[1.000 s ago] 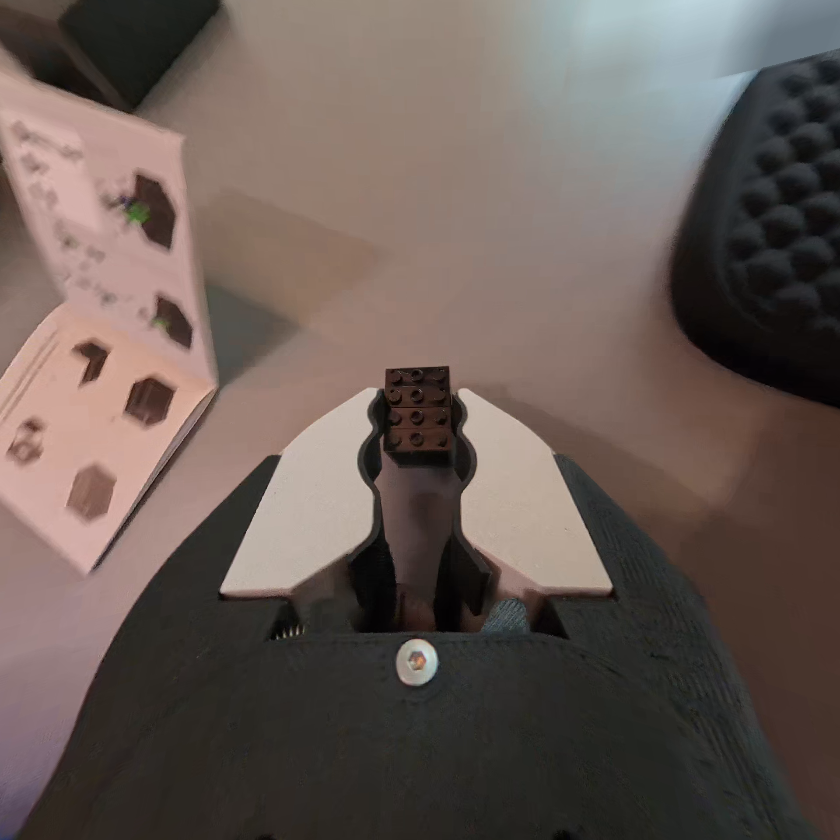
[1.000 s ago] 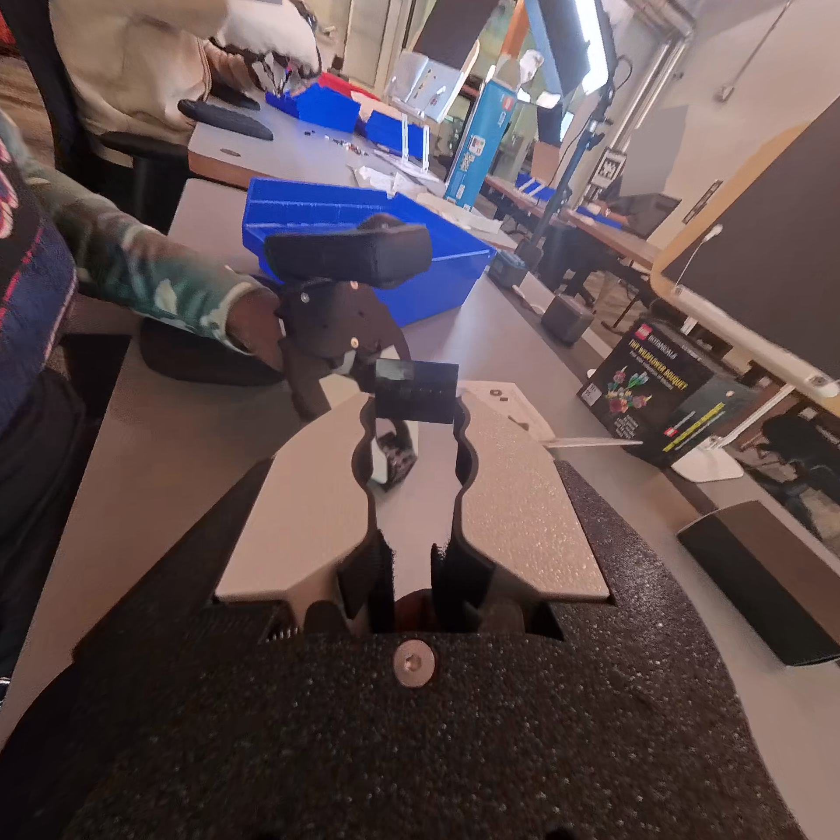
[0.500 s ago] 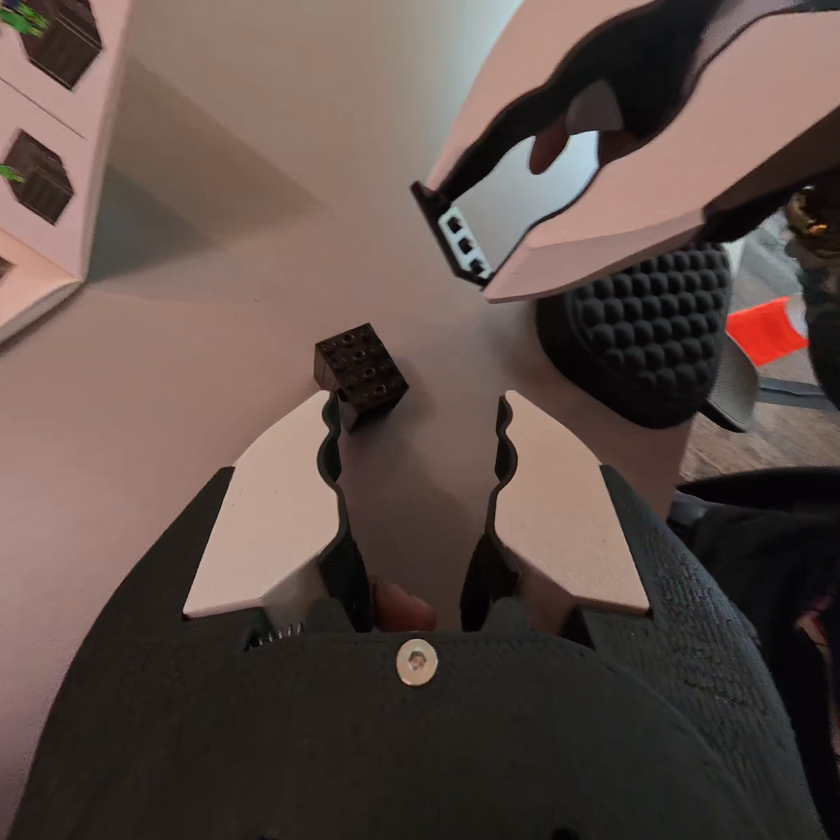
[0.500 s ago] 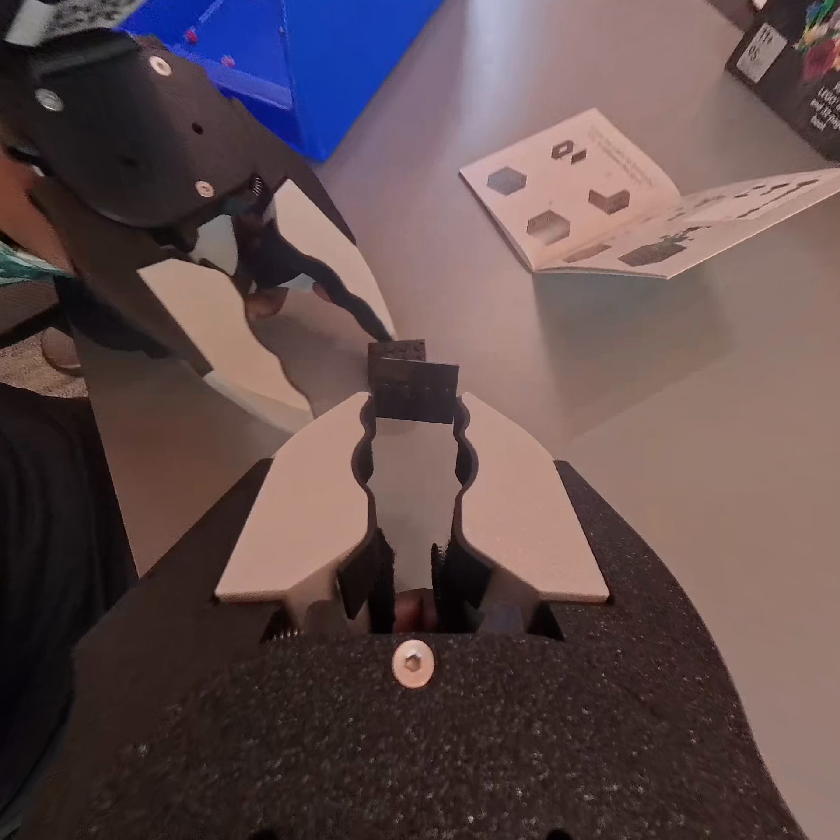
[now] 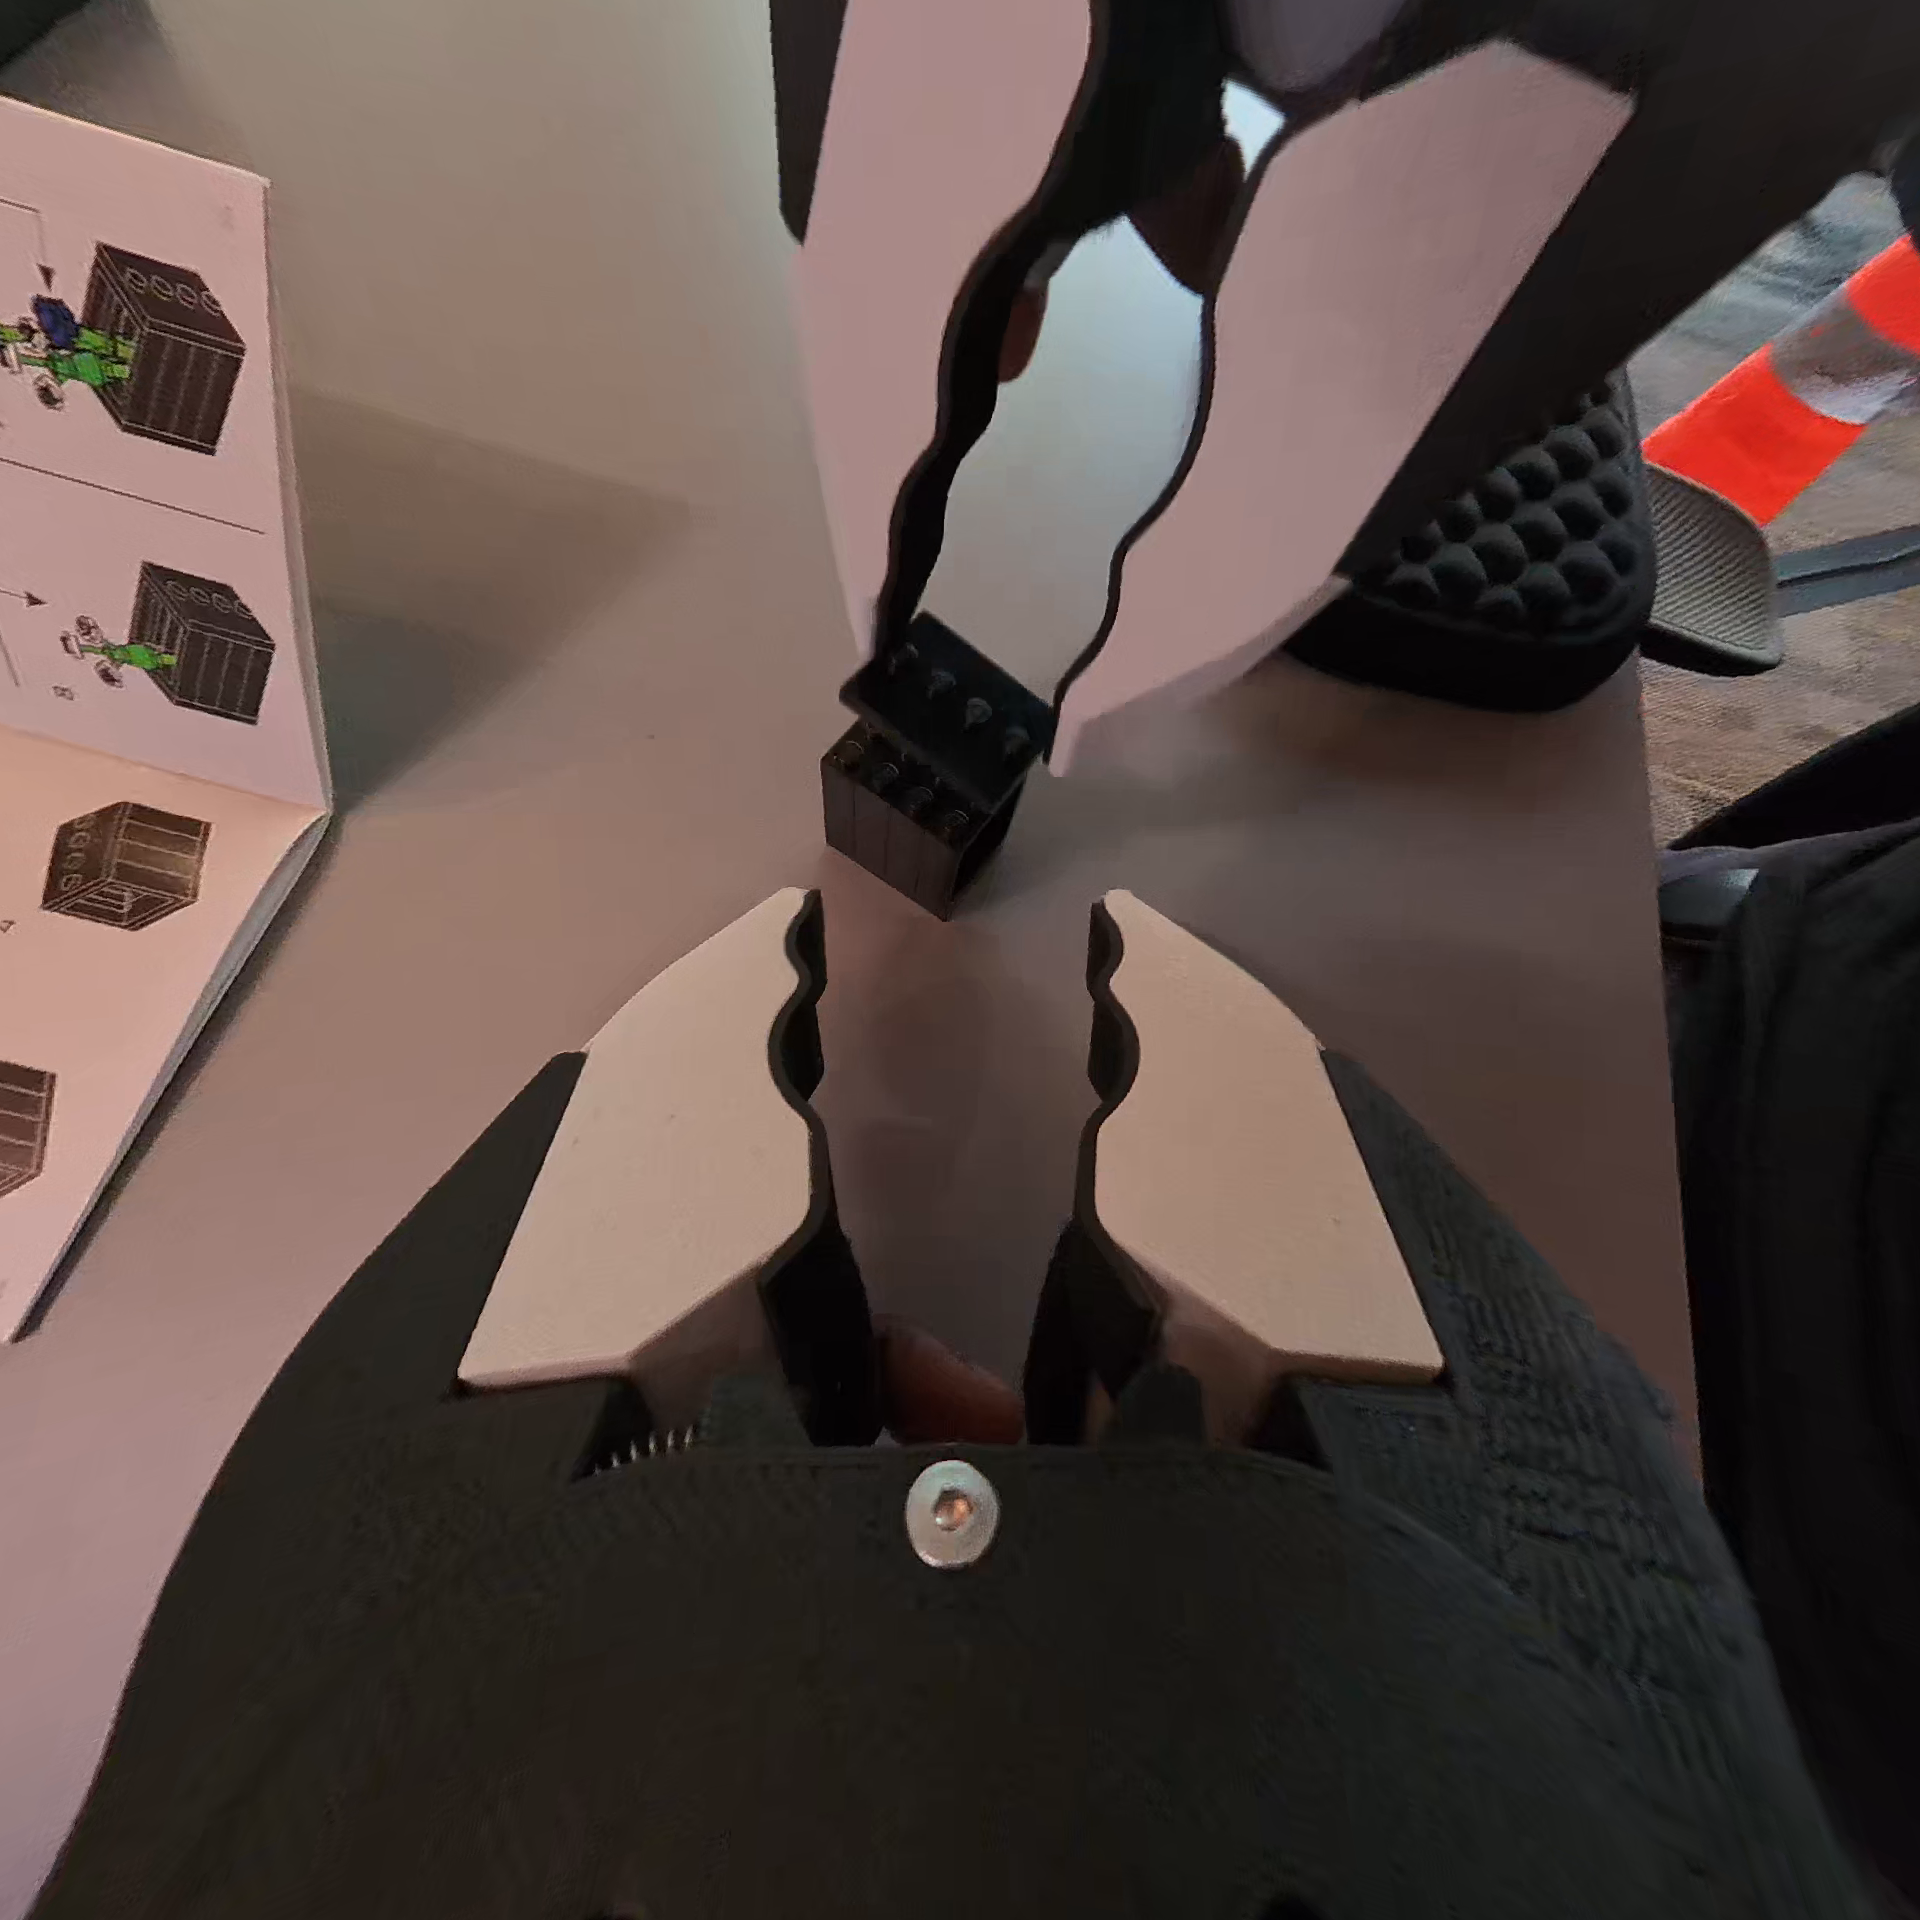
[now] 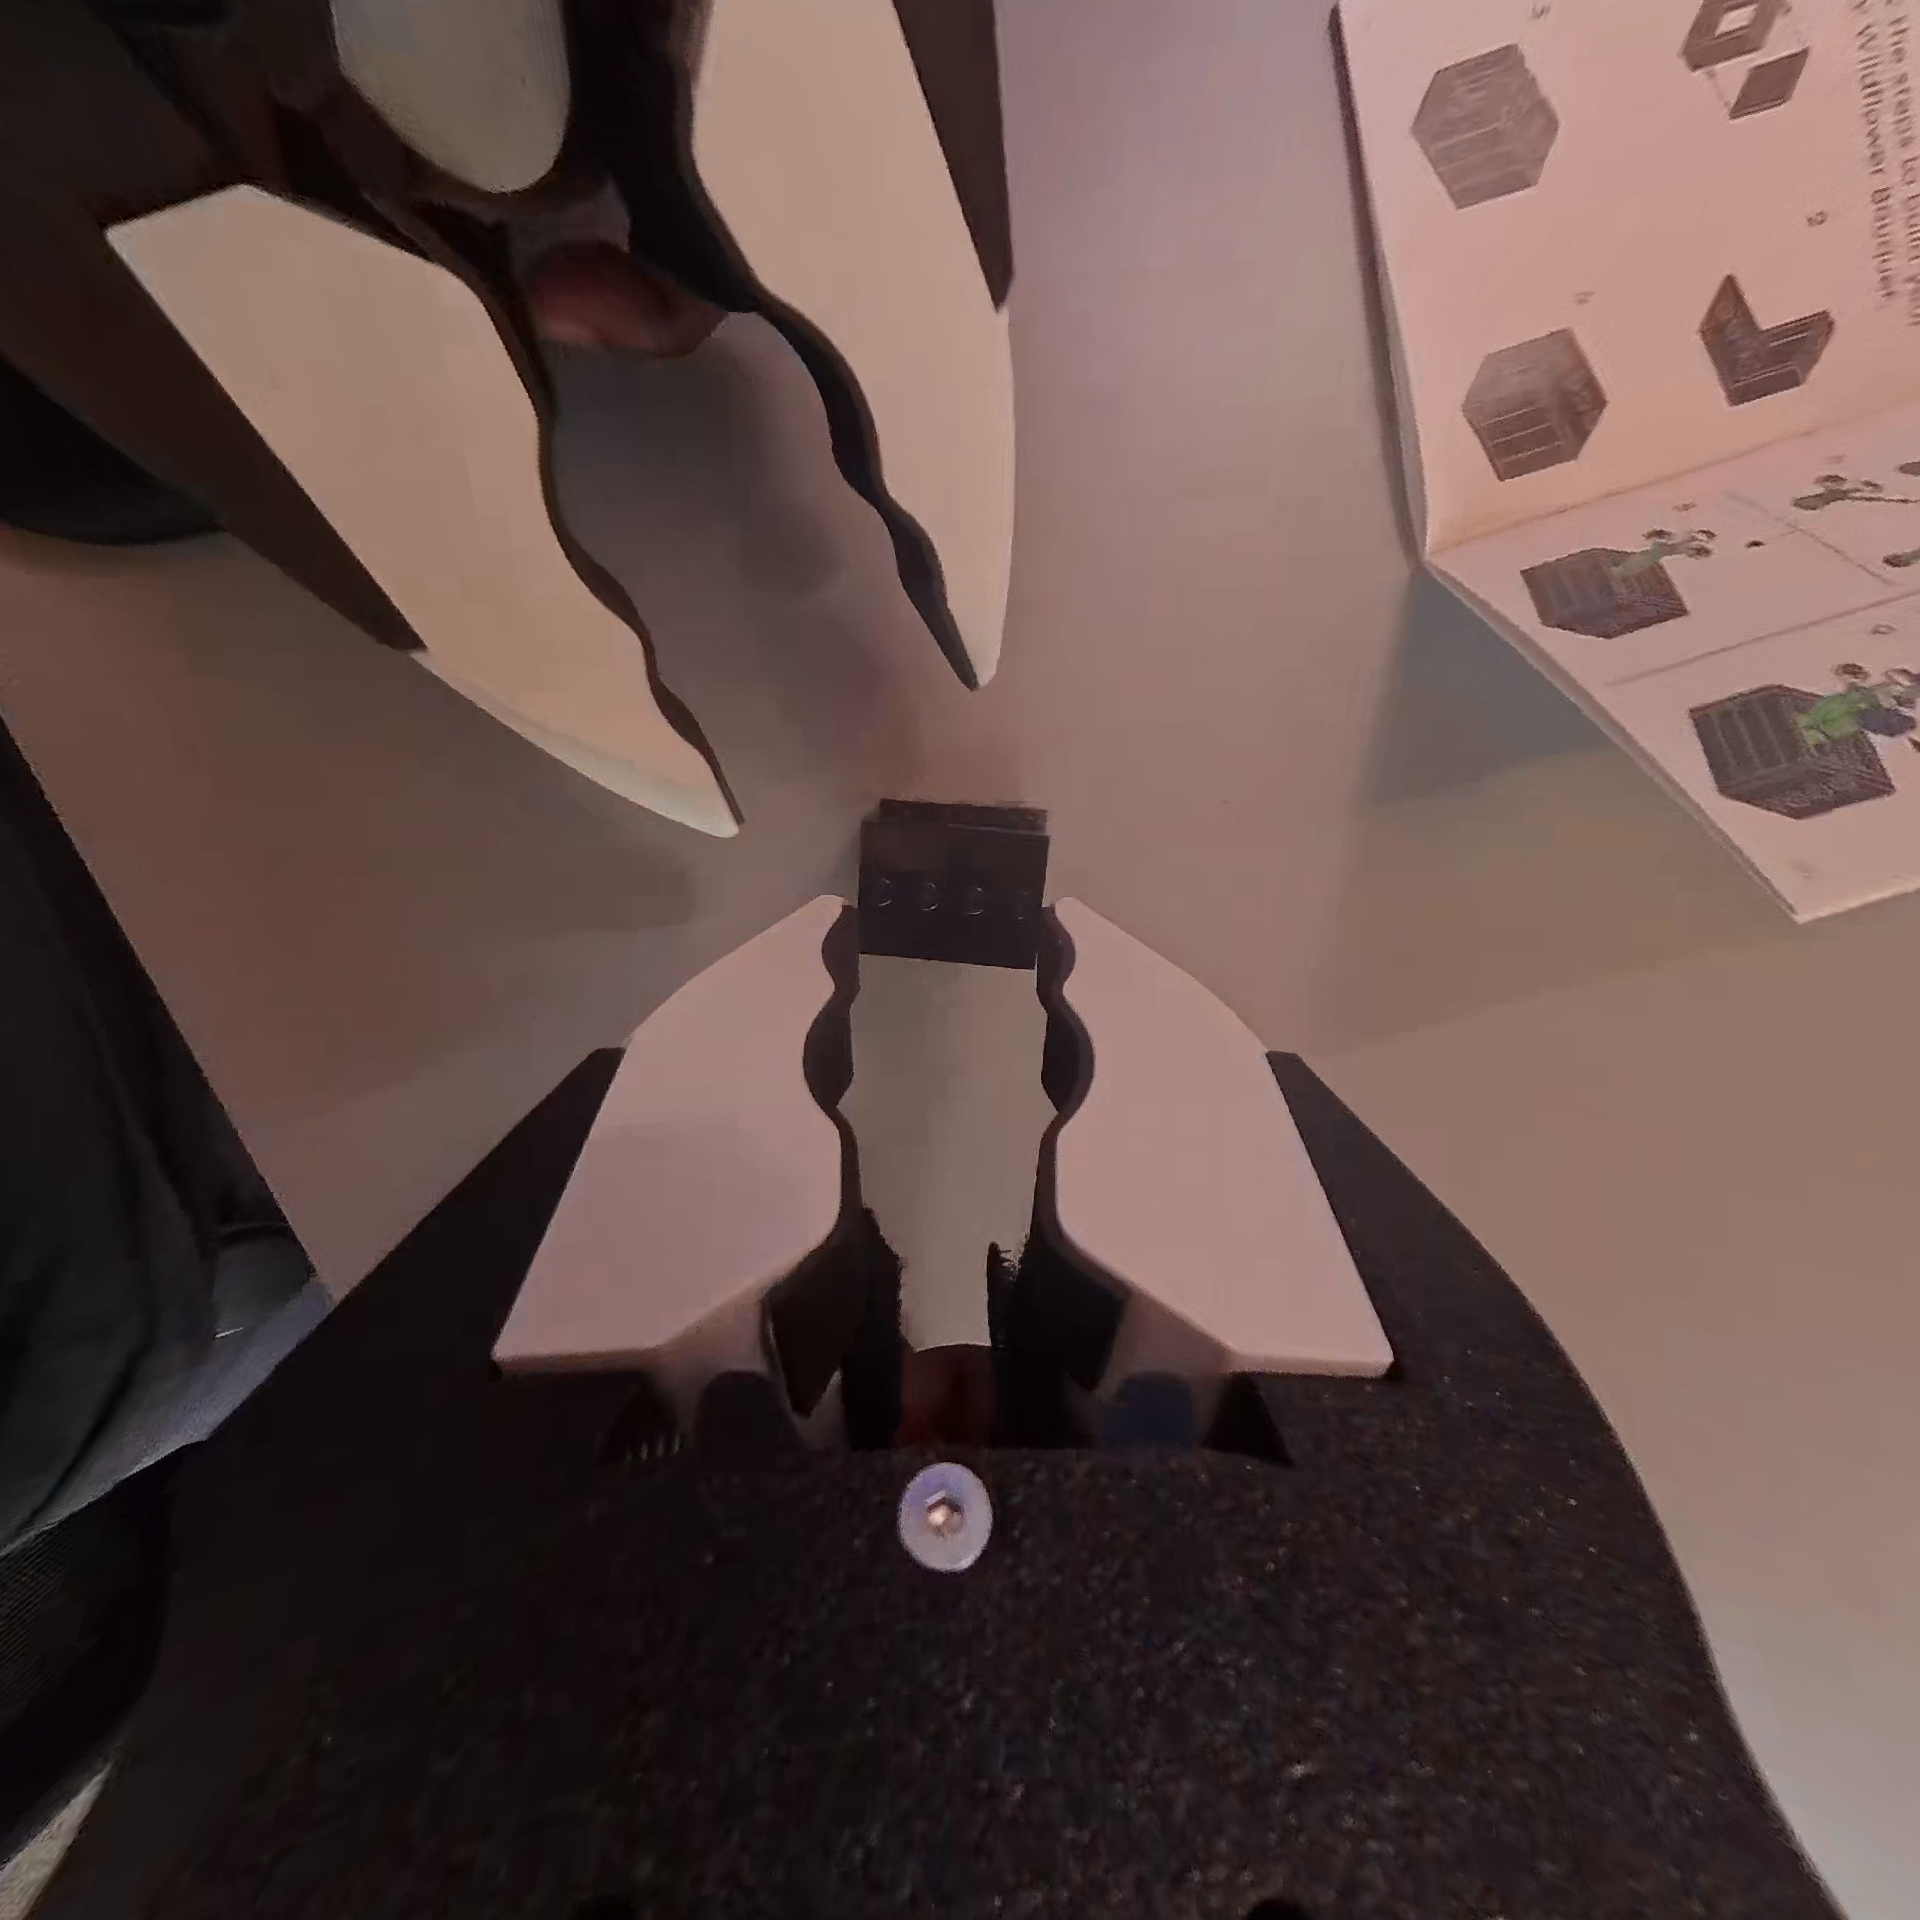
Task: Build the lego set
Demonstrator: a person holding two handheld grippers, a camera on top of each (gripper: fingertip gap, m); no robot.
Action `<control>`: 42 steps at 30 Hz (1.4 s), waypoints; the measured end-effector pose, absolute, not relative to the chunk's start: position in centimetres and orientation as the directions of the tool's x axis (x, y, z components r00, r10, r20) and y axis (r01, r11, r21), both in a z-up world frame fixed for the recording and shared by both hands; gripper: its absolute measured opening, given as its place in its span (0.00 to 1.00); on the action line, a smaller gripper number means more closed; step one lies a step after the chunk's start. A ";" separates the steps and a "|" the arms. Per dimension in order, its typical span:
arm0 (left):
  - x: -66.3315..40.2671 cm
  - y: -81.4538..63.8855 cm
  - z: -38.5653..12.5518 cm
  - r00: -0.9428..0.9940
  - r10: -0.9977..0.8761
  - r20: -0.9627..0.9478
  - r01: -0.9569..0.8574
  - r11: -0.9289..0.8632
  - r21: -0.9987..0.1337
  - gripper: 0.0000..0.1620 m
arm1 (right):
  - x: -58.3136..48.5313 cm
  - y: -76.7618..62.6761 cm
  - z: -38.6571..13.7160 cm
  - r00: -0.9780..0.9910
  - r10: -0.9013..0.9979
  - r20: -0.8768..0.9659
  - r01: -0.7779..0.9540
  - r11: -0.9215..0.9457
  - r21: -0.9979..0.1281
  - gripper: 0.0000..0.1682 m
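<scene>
A small black Lego block [image 5: 904, 842] stands on the grey table [image 5: 582, 790], just beyond my left gripper's tips. My left gripper [image 5: 956, 914] is open and empty, its jaws wide apart behind the block. My right gripper [image 6: 948, 920] is shut on a black studded brick [image 6: 951, 914] and reaches in from above in the left wrist view [image 5: 961, 712]. It holds the brick [image 5: 945, 691] on top of the block, slightly offset. I cannot tell whether they are pressed together. The right wrist view shows the block's far edge [image 6: 956, 816] and the open left gripper [image 6: 847, 753] beyond it.
An open instruction booklet [image 5: 156, 623] lies at the left, also in the right wrist view [image 6: 1662, 416]. A black bumpy pad [image 5: 1507, 582] sits at the table's right edge. An orange cone [image 5: 1787, 405] stands on the floor beyond. My two grippers' fingertips are within a few centimetres of each other.
My left gripper opened and let the black block down on the table, then drew back a little. My right gripper swung down with its brick onto the block.
</scene>
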State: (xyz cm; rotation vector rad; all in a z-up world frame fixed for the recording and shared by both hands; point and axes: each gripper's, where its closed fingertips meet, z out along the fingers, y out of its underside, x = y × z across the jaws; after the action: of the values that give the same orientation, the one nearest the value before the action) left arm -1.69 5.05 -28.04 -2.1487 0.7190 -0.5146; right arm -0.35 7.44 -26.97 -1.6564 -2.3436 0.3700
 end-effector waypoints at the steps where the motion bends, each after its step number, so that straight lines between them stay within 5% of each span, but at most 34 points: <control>1: -1.7 5.1 -28.0 0.753 -0.646 0.126 -0.314 -0.521 -0.794 0.30 | -0.4 7.3 -27.1 -0.323 0.945 0.045 0.889 0.319 -0.329 0.20; 16: -1.0 4.5 -29.3 0.716 -0.692 0.091 -0.396 -0.510 -0.763 0.30 | -0.5 7.6 -28.0 -0.346 0.938 0.005 0.910 0.337 -0.242 0.20; 36: -1.1 4.5 -29.6 0.718 -0.685 0.124 -0.382 -0.537 -0.752 0.30 | -0.8 7.9 -27.5 -0.324 0.946 -0.008 0.903 0.306 -0.303 0.25; 42: -1.2 4.7 -29.3 0.725 -0.676 0.132 -0.360 -0.536 -0.764 0.30 | -1.2 8.1 -26.5 -0.363 0.931 0.017 0.847 0.338 -0.411 0.05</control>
State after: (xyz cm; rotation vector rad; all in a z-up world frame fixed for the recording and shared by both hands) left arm -1.25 4.74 -29.33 -2.1783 0.7801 -0.5409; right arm -1.21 8.07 -26.47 -1.6020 -2.3538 0.4922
